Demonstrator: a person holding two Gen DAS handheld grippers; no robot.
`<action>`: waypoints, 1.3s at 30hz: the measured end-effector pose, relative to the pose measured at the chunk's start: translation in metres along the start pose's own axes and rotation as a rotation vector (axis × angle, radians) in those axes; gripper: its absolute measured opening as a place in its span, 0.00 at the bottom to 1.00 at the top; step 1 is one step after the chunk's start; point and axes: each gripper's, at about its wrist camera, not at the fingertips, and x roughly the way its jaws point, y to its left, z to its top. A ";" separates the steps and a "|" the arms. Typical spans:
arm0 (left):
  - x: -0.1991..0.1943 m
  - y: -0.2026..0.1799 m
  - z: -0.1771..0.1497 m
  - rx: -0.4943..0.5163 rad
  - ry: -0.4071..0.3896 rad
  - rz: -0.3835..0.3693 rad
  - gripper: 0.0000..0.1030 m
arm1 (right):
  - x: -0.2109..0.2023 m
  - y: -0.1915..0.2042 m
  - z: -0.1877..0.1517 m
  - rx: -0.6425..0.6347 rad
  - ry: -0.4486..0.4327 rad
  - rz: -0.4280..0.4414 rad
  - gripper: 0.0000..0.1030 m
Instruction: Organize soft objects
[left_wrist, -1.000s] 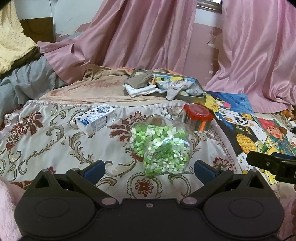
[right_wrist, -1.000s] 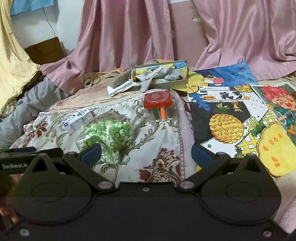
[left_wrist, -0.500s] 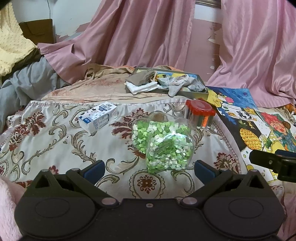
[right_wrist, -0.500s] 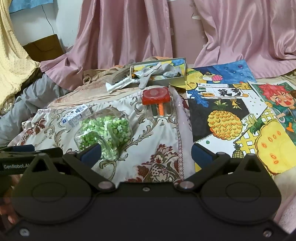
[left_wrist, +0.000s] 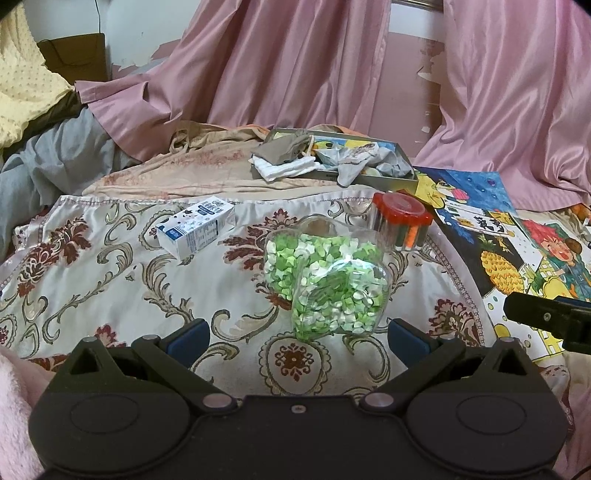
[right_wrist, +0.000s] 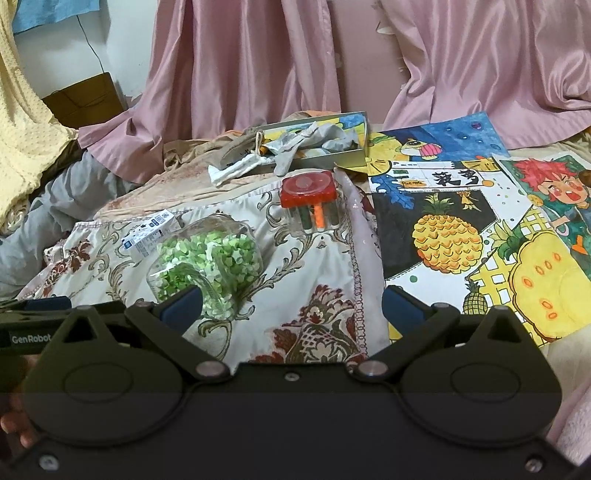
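Observation:
A shallow grey box (left_wrist: 384, 180) (right_wrist: 325, 157) at the back of the bed holds several soft cloths: a brown one (left_wrist: 284, 149), a white one (left_wrist: 286, 168) (right_wrist: 236, 168) hanging over its edge, and grey ones (left_wrist: 354, 166) (right_wrist: 317, 138). My left gripper (left_wrist: 295, 338) is open, low over the patterned cloth, just short of a clear jar of green and white bits (left_wrist: 327, 280) (right_wrist: 207, 260). My right gripper (right_wrist: 291, 308) is open too, with nothing between its fingers, beside that jar.
A small white carton (left_wrist: 195, 229) (right_wrist: 147, 234) lies left of the jar. A red-lidded clear tub of markers (left_wrist: 400, 221) (right_wrist: 310, 203) stands behind it. Colourful drawings (left_wrist: 517, 251) (right_wrist: 461, 206) cover the right side. Pink curtains (left_wrist: 295, 66) hang behind.
Both grippers have drawn back and risen slightly, so the jar, carton and box look a little farther off. Nothing on the bed has moved, and both grippers stay open.

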 end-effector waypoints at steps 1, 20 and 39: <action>0.000 0.000 0.000 0.001 0.000 0.000 0.99 | 0.000 0.000 0.000 0.000 0.001 -0.001 1.00; 0.001 0.000 0.000 0.001 0.001 0.001 0.99 | 0.002 0.002 -0.002 0.000 0.016 -0.003 1.00; 0.001 0.001 -0.002 -0.002 0.000 -0.001 0.99 | 0.003 -0.001 -0.003 0.000 0.027 -0.001 1.00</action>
